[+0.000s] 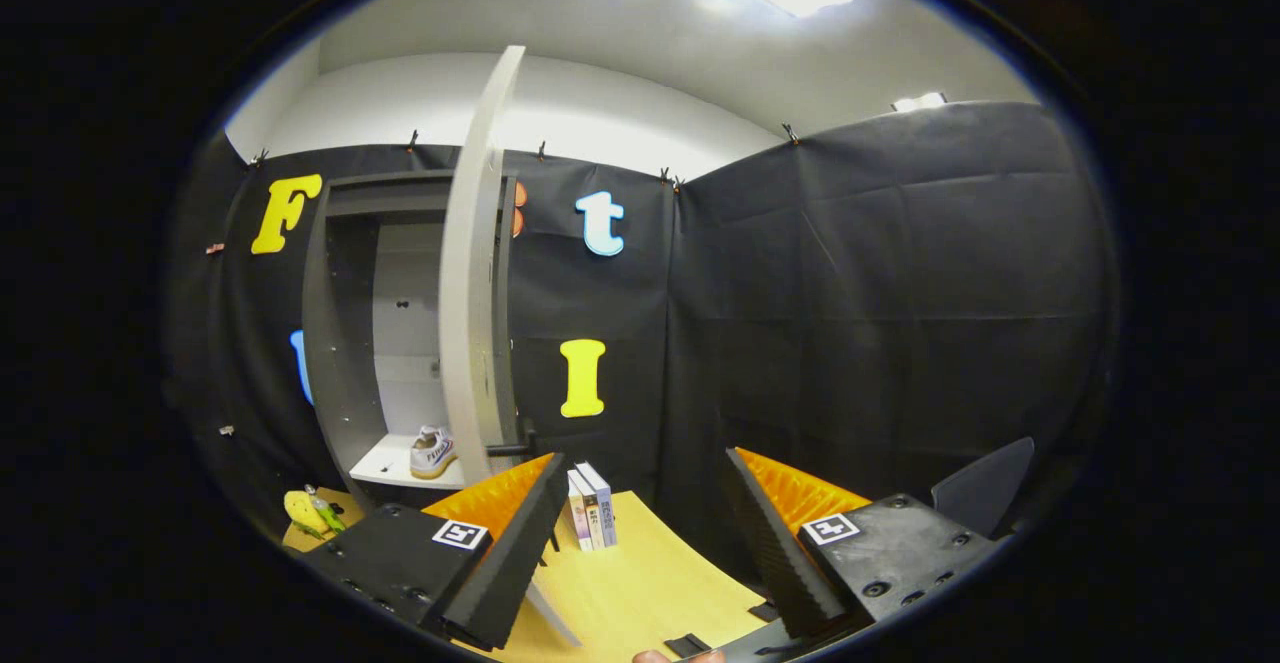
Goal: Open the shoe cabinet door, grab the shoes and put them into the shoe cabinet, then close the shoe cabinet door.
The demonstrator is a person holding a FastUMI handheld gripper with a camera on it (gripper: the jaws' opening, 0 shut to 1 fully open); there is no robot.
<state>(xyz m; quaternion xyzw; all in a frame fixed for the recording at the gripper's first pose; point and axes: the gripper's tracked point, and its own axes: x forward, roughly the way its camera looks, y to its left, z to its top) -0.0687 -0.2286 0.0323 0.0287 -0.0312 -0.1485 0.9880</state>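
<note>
the tongs (640, 553) gape wide, holding nothing. the shoe (432, 452) sits inside the cabinet (345, 343); push the open door (470, 273) by its edge, slowly, until flush.

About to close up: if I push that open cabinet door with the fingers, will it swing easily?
Probably: the door looks like a thin, rigid panel standing wide open. The open gripper holds nothing. The shoe seems inside the shelf's edge, likely clear.
</note>
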